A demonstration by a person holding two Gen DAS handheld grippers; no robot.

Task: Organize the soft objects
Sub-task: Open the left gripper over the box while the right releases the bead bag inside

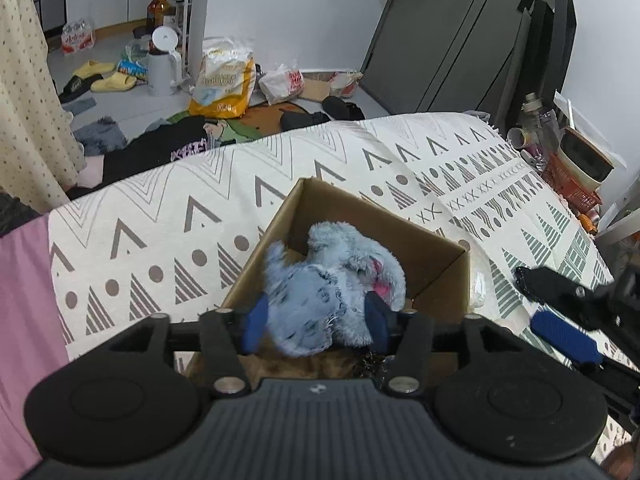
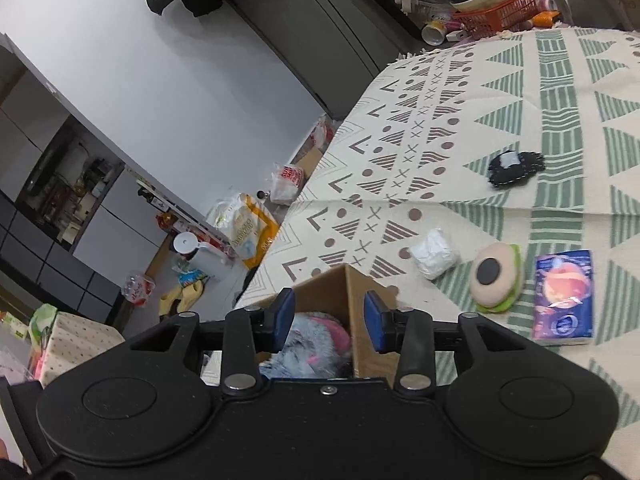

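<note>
A fluffy blue plush toy with pink patches hangs over the open cardboard box on the patterned bedspread. My left gripper is shut on it, one blue pad pressing each side. My right gripper is open and holds nothing; it hovers over the near corner of the box, where the plush shows inside. In the left wrist view the right gripper is beside the box on the right. A white soft wad, a round pink-and-green plush and a tissue pack lie on the bed.
A black fabric piece lies farther out on the bedspread. An orange basket with bowls and bottles stands past the bed's far end. Bags, slippers and clothes litter the floor beyond the bed edge.
</note>
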